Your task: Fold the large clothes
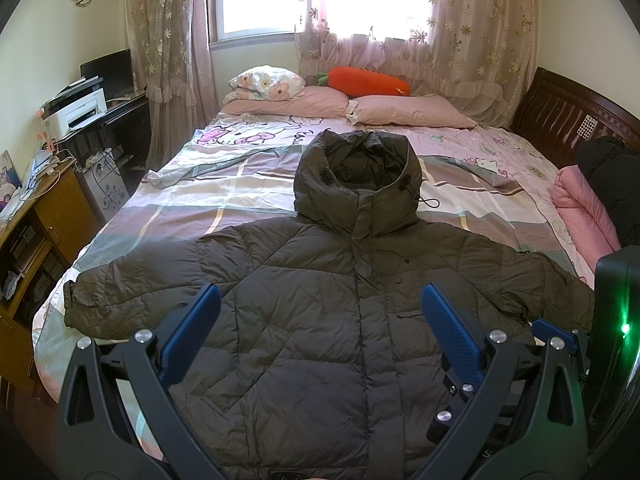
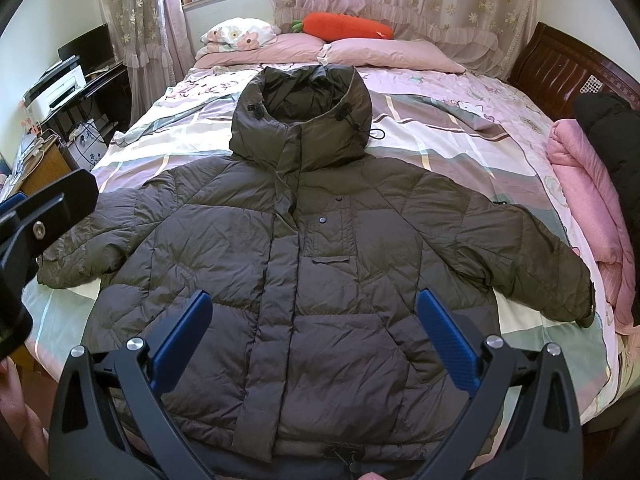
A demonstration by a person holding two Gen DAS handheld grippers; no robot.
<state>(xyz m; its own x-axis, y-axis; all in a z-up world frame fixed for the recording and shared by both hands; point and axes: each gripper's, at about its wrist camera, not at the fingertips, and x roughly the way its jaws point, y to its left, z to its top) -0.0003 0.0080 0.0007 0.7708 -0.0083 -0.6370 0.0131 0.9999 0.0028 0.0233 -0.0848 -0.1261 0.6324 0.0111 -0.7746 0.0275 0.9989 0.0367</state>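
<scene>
1. A dark olive puffer jacket (image 1: pixel 320 300) lies flat on the bed (image 1: pixel 224 196), front up, closed down the middle, hood (image 1: pixel 356 176) pointing toward the pillows (image 1: pixel 412 110).
2. Both sleeves are spread out to the sides – the left sleeve (image 1: pixel 132 300) reaches toward the left edge of the bed, the right sleeve (image 2: pixel 532 264) toward a pink blanket (image 2: pixel 588 200).
3. The left gripper (image 1: pixel 320 308) hovers over the lower part of the jacket, its blue fingers (image 1: pixel 192 332) wide apart with nothing between them.
4. The right gripper (image 2: pixel 312 316) is likewise spread wide and empty, above the jacket's hem; its blue fingers (image 2: pixel 448 336) frame the front panel.
5. Whether either gripper touches the fabric cannot be told.
6. In the right wrist view the hem's drawcord toggle (image 2: pixel 344 454) sits at the bottom centre, and part of the left gripper's black body shows at the left edge.
7. A chest pocket (image 2: pixel 328 236) with two snaps lies right of the jacket's front placket.
8. An orange carrot plush (image 1: pixel 368 82) rests behind the pillows, under the flowered curtain (image 1: pixel 480 24).
9. A white printer (image 1: pixel 76 114) sits on a dark desk left of the bed – a wooden cabinet (image 1: pixel 44 216) stands nearer the camera.
10. A dark wooden headboard (image 1: pixel 576 116) runs along the right side, with a black garment (image 2: pixel 612 140) piled beside the blanket.
</scene>
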